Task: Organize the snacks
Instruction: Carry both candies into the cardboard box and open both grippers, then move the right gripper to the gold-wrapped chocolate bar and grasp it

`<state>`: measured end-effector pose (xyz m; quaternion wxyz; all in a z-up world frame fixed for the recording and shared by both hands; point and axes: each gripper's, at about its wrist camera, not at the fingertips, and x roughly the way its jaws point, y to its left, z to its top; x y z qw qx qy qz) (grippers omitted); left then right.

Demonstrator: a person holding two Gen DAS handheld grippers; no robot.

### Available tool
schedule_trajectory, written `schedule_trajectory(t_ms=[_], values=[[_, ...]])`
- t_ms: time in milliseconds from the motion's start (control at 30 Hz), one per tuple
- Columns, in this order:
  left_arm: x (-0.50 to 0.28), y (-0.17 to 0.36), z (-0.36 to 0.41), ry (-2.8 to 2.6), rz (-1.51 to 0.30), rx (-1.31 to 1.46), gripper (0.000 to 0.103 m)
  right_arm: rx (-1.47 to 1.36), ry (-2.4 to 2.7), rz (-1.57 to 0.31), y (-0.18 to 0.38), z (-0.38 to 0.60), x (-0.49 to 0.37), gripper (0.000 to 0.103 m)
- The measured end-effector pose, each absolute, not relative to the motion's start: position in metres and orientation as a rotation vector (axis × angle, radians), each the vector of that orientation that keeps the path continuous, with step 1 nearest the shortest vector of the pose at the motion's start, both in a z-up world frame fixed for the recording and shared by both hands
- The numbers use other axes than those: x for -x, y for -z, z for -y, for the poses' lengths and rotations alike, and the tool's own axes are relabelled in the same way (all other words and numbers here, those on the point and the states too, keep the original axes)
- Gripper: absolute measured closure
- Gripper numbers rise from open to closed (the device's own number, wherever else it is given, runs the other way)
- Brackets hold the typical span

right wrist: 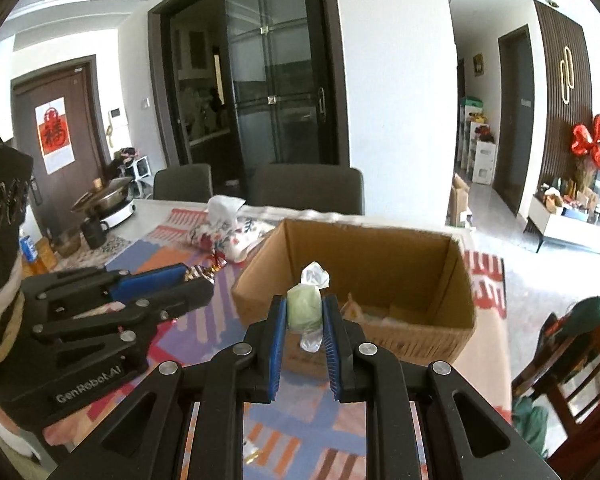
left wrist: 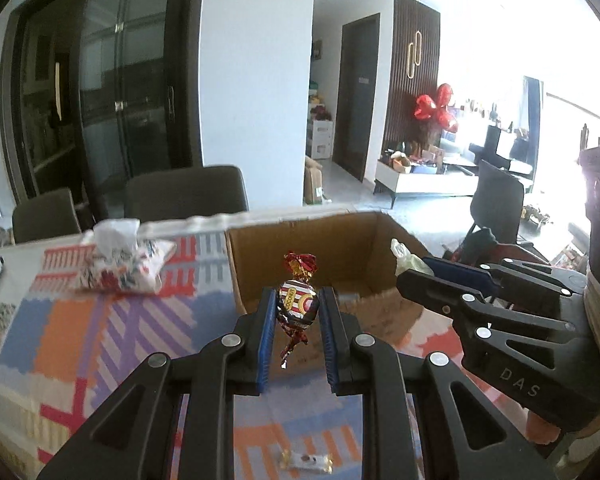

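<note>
Above tabletop: patterned cloth (left wrist: 60, 320), cardboard box (right wrist: 380, 256)
Left tool (left wrist: 298, 312): clamped on coconut candy (left wrist: 298, 304)
Right tool (right wrist: 305, 312): clamped on green candy (right wrist: 304, 308)

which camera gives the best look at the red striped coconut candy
The left wrist view: the coconut candy sits centred in the left gripper, label readable. The right wrist view shows only its twisted wrapper end beyond the left gripper's fingers.
</note>
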<state>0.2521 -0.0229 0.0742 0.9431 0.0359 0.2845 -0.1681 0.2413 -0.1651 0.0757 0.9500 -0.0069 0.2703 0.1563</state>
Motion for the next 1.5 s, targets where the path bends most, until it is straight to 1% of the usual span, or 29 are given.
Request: schedule_trajectory(t_ms=[267,733,767,800,833,867,900,1000,1100,1167,1300,1400,1500], values=[[-0.282,-0.084,0.031,0.348,-0.594,-0.073,0.081,0.021,-0.314,-0.572,-0.083,0.175,-0.274,0.084],[-0.338,-0.064,0.056,0.319,-0.688,-0.077,0.081,0.002,-0.279,-0.657,-0.059,0.197,-0.327,0.083],[-0.339,-0.063,0.056,0.309,-0.691,-0.079,0.079,0.001,-0.273,-0.657,-0.058,0.198,-0.329,0.083],[-0.341,-0.062,0.055,0.295,-0.696,-0.082,0.071,0.002,-0.259,-0.658,-0.057,0.2,-0.33,0.081],[-0.34,-0.061,0.054,0.282,-0.694,-0.083,0.067,0.004,-0.248,-0.662,-0.057,0.2,-0.332,0.071],[-0.338,-0.06,0.053,0.269,-0.69,-0.09,0.067,0.003,-0.231,-0.66,-0.057,0.201,-0.331,0.062],[-0.334,-0.06,0.052,0.247,-0.691,-0.106,0.066,0.004,-0.22,-0.65,-0.057,0.202,-0.328,0.06],[-0.323,-0.059,0.05,0.21,-0.7,-0.122,0.06,0.025,-0.226,-0.645,-0.057,0.201,-0.32,0.06],[-0.305,-0.058,0.043,0.189,-0.696,-0.123,0.057,0.035,-0.245,-0.634,-0.057,0.196,-0.306,0.06],[-0.296,-0.058,0.038,0.187,-0.693,-0.118,0.056,0.038,-0.26,-0.632,-0.057,0.191,-0.299,0.057],[-0.271,-0.056,0.025,0.174,-0.689,-0.107,0.054,0.047,-0.29,-0.62,-0.055,0.179,-0.277,0.057],[-0.255,-0.054,0.016,0.156,-0.686,-0.106,0.048,0.045,-0.317,-0.621,-0.053,0.169,-0.262,0.054],[-0.237,-0.049,0.006,0.133,-0.683,-0.114,0.047,0.058,-0.348,-0.627,-0.046,0.157,-0.245,0.053]])
